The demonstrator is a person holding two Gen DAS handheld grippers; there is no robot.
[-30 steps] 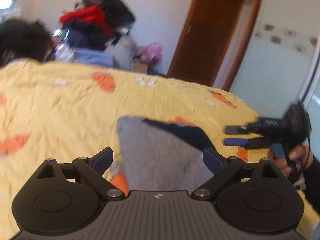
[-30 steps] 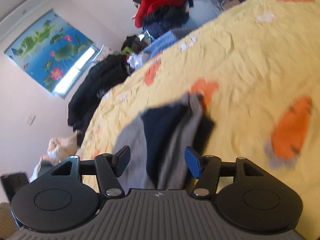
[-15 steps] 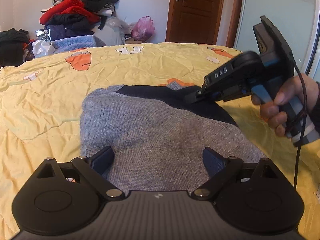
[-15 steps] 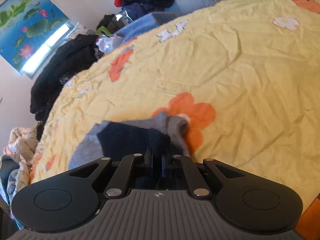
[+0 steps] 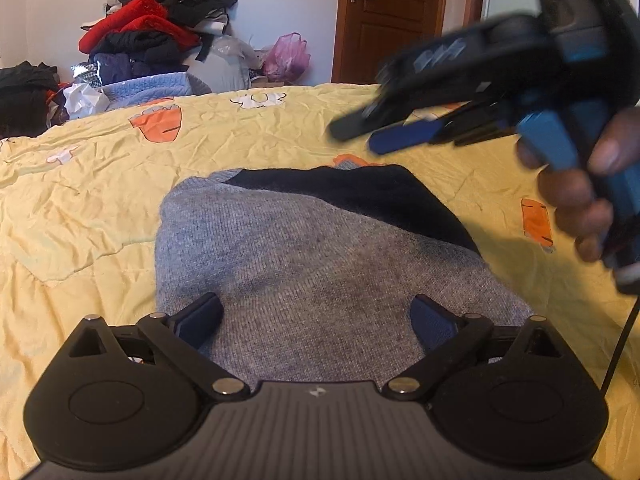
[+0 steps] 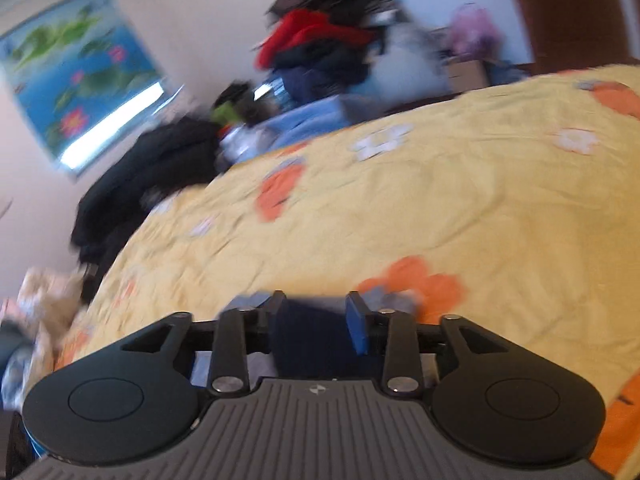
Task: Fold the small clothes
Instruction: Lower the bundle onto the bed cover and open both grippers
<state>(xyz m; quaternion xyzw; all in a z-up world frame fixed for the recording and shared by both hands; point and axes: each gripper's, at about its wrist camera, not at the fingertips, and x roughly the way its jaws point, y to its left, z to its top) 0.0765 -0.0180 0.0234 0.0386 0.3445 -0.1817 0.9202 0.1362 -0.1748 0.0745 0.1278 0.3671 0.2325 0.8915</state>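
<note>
Left-wrist view: your left gripper (image 5: 316, 316) stays spread over the grey and navy garment (image 5: 320, 264) on the yellow bedspread (image 5: 80, 208), while your right gripper (image 5: 384, 132) has lifted clear, fingers parted. Right-wrist view: those fingers (image 6: 356, 328), pinched before, now gape above the navy cloth, clothes pile (image 6: 324, 40) and wall picture (image 6: 80, 80) beyond.

Free room and obstacles: my left gripper (image 5: 316, 316), fingers spread, hangs low over the grey-and-navy garment (image 5: 312, 256); bare yellow bedspread (image 5: 80, 208) lies open to its left and beyond. My right gripper (image 5: 384, 136), raised above the garment's far right edge, blocks that side. Clothes pile (image 5: 152, 40) crowds the far bed edge
</note>
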